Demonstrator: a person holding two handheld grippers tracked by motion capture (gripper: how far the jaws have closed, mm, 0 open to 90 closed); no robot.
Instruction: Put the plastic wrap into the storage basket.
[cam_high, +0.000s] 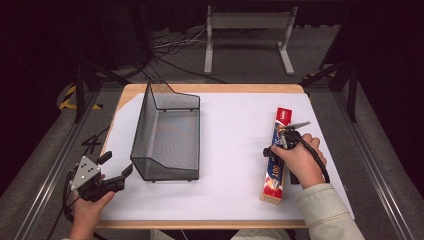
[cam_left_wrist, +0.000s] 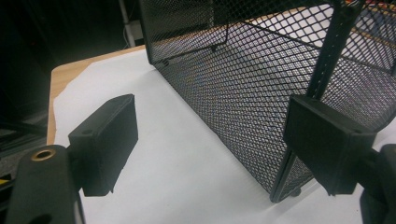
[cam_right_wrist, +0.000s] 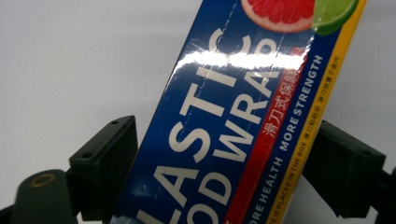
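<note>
I'm seeing the table (cam_high: 240, 89) carrying a white sheet (cam_high: 230, 150) over most of its top. The black mesh basket (cam_high: 167, 132) is sitting left of centre, tall back wall on its left side. The plastic wrap box (cam_high: 276, 157) is lying flat on the sheet at the right, long axis running away from me. The right gripper (cam_right_wrist: 219, 154) is straddling the box, jaws apart, one on each long side; whether they touch it I cannot tell. The left gripper (cam_left_wrist: 210, 144) is hovering at the basket's near left corner, jaws spread wide, gripping nothing.
</note>
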